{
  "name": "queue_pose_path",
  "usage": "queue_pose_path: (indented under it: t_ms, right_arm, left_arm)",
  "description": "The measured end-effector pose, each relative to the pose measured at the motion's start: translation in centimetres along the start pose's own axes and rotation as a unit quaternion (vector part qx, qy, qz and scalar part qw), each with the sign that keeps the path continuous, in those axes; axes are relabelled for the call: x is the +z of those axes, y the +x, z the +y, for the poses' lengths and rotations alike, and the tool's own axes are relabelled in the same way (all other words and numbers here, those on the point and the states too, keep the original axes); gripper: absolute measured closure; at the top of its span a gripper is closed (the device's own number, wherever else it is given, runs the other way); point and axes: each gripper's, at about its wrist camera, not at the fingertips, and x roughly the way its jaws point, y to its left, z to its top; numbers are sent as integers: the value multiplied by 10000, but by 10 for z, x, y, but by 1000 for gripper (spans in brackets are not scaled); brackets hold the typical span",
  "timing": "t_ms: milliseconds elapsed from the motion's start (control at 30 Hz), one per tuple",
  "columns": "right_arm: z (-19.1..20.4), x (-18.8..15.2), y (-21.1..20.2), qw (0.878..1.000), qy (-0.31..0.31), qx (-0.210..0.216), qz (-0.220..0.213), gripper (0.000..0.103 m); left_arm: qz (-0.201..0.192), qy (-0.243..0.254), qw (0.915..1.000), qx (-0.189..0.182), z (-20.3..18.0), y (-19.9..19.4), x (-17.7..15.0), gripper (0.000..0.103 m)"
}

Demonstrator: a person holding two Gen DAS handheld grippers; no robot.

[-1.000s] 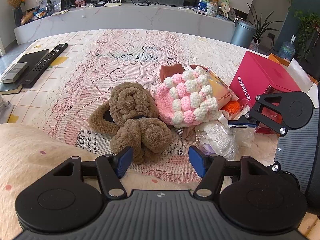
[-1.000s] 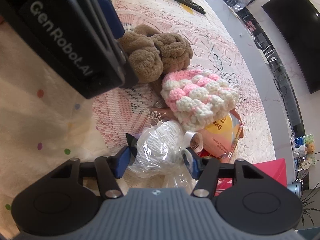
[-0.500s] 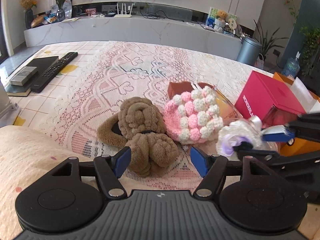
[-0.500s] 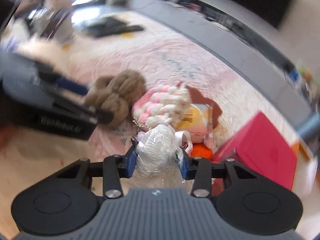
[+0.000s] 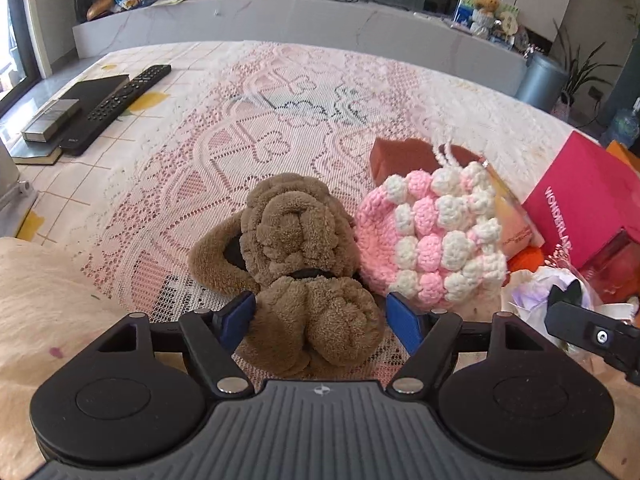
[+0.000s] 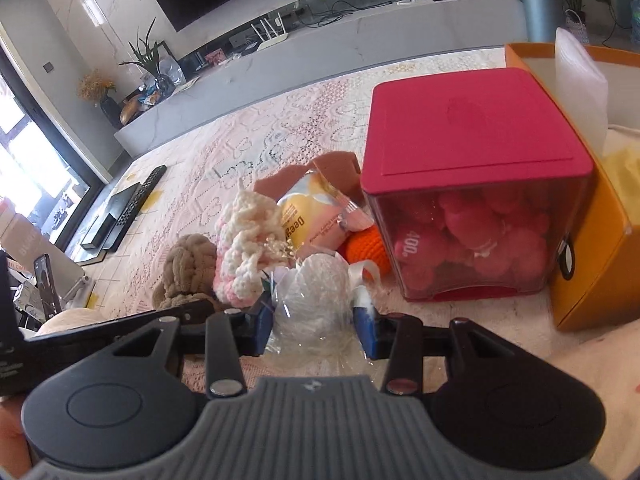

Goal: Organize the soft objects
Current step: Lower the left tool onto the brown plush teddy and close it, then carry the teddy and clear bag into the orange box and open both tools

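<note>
A brown plush dog lies on the lace tablecloth. Its near end sits between the blue pads of my left gripper, whose jaws are opening and stand wide, close to the plush on both sides without squeezing it. A pink-and-white crochet piece leans against the dog's right side. My right gripper is shut on a white bundle wrapped in clear plastic, held just above the cloth in front of the crochet piece. The bundle also shows at the right edge of the left wrist view.
A magenta lidded box holding pink soft items stands right of the pile, with an orange box beside it. A snack packet, an orange crochet item and a brown cloth lie behind. A remote lies far left.
My left gripper came forward and down around the plush dog and its jaws widened. My right gripper closed on the wrapped bundle, rolled upright and carried it up and right.
</note>
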Motion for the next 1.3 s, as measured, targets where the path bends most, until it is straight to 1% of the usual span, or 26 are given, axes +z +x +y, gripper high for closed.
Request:
queue_pose_path:
  t_ms: [67, 133, 200, 267, 367, 467, 567, 767, 867, 967, 1133, 1300]
  right_arm:
    - [0, 0, 2, 10000, -40, 11, -14, 60]
    - [1, 0, 4, 9999, -110, 21, -29, 60]
    - [1, 0, 6, 9999, -126, 37, -38, 60]
    - [-1, 0, 8, 9999, -88, 64, -61, 60]
    - [-4, 0, 7, 9999, 21, 97, -91, 60]
    - [-5, -2, 0, 9998, 74, 109, -175, 60]
    - [-4, -2, -11, 9992, 105, 195, -342, 60]
    - [-4, -3, -36, 9977, 171, 277, -603, 60]
    - [-5, -3, -49, 9964, 296, 344, -717, 60]
    - [-8, -1, -64, 9948, 375, 398, -865, 60]
    - [-19, 4, -90, 9913, 557, 423, -1113, 60]
    - [-39, 9, -120, 9880, 671, 348, -1346, 60]
  left_arm:
    - [126, 27, 9998, 125, -2, 7, 2, 18]
    - [220, 42, 9995, 208, -2, 11, 2, 24]
    - [198, 41, 9995, 239, -2, 10, 2, 31]
    - [121, 13, 9997, 234, -1, 7, 0, 42]
    - [-99, -31, 9998, 183, 0, -6, -3, 55]
    - [-346, -118, 9993, 31, 2, -22, -9, 59]
    - [-615, -161, 9979, -85, 3, -39, -14, 61]
    - [-1200, -148, 9920, -366, -1, -81, -28, 61]
    - [-1453, -55, 9880, -523, -10, -104, -32, 61]
    - [-1672, 129, 9828, -778, -23, -124, -33, 61]
    - [-1931, 467, 9737, -1116, -51, -145, -32, 61]
    - [-2024, 637, 9671, -1400, -71, -150, -26, 61]
